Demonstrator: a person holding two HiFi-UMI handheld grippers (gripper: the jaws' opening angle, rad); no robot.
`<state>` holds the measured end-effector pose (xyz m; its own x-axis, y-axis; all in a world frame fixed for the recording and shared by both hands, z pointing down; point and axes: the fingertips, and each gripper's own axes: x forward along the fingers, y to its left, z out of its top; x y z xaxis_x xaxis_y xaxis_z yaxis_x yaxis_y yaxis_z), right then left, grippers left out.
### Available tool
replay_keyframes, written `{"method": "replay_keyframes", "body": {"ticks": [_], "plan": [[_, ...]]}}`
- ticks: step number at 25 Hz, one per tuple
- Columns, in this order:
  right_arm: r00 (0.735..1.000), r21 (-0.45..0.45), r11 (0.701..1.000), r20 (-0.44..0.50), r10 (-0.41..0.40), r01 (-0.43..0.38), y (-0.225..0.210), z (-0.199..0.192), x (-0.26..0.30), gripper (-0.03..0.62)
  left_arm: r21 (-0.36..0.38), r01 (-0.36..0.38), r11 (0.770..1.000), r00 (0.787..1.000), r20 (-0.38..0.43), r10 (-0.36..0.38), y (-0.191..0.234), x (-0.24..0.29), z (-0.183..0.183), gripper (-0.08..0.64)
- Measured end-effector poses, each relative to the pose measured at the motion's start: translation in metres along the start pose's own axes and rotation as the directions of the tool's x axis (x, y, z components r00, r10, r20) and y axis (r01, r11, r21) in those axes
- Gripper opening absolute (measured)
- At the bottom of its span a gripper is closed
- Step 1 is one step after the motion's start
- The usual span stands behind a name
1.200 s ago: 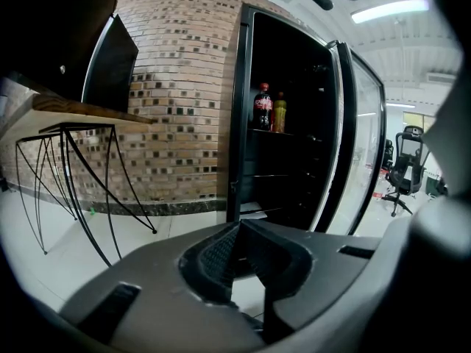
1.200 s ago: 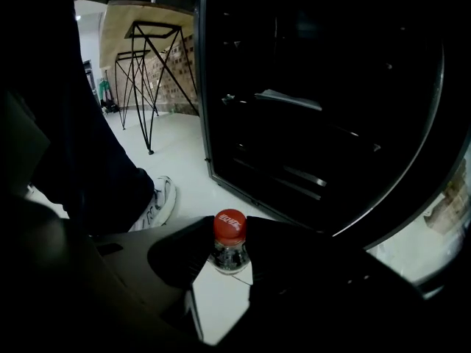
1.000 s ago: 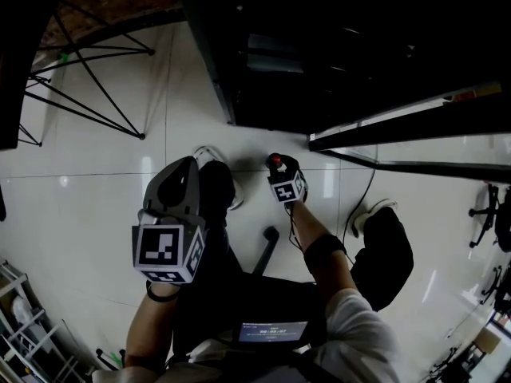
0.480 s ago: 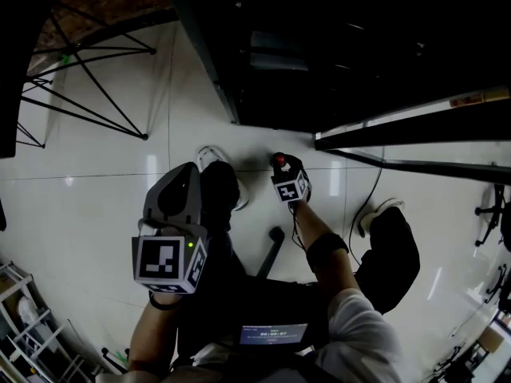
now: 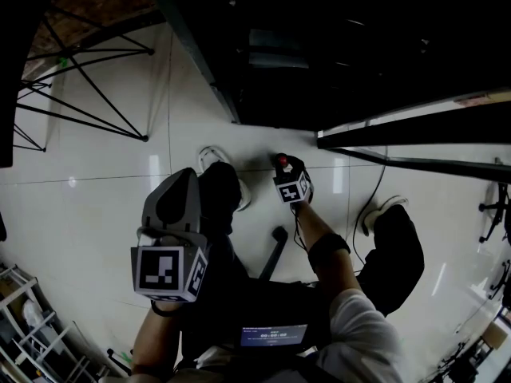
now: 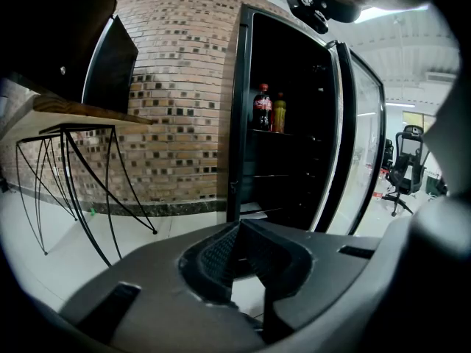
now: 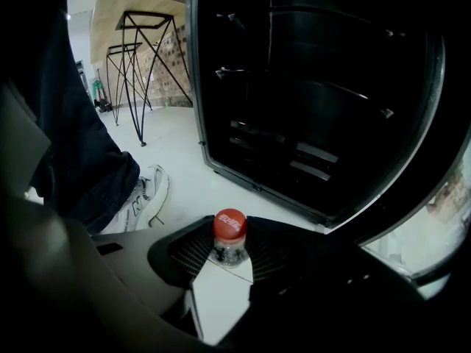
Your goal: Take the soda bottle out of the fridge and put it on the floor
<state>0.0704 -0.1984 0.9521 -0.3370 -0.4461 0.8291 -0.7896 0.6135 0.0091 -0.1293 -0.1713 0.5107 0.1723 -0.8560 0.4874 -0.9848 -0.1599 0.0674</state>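
Red-capped soda bottle [image 7: 229, 226], neck clear, clamped in right claw [image 7: 230, 247].

Right gripper [image 7: 230, 252], reaching down, clamps its jaws on the soda bottle [image 7: 229, 229]; left gripper [image 6: 239, 235] sits closed, empty.

Floor and fridge shelf
The white floor [image 5: 96, 206] held the black fridge [image 6: 294, 160], thin table legs [image 5: 89, 92] and a white shoe [image 7: 151, 193]. On a fridge shelf [image 6: 268, 132] stood a cola bottle [image 6: 263, 107] beside a yellow bottle [image 6: 280, 113].
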Motion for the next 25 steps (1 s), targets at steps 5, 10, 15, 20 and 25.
{"method": "replay_keyframes", "body": {"ticks": [5,10,15,20,25], "plan": [[1.0,0.0,1.0,0.008,-0.006,0.006,-0.002,-0.001,0.002,0.161,0.001,0.0,1.0,1.0,0.002,0.0,0.0,0.0,0.001,0.0],[1.0,-0.008,1.0,0.016,0.001,0.0,0.001,-0.005,0.008,0.161,0.002,-0.001,1.0,1.0,0.003,0.001,0.0,0.0,0.001,0.0],[1.0,0.001,1.0,0.019,-0.016,0.016,0.001,-0.008,0.005,0.164,0.0,-0.001,1.0,1.0,0.002,0.001,0.0,0.0,0.001,0.0],[1.0,0.022,1.0,0.009,0.004,-0.004,0.002,-0.015,0.003,0.188,-0.003,0.0,1.0,1.0,-0.005,0.0,0.0,0.0,0.0,0.0],[1.0,0.061,0.998,0.004,0.027,-0.027,-0.008,-0.007,-0.002,0.219,-0.001,-0.006,1.0,1.0,0.006,0.006,0.004,0.004,0.003,0.0]]}}
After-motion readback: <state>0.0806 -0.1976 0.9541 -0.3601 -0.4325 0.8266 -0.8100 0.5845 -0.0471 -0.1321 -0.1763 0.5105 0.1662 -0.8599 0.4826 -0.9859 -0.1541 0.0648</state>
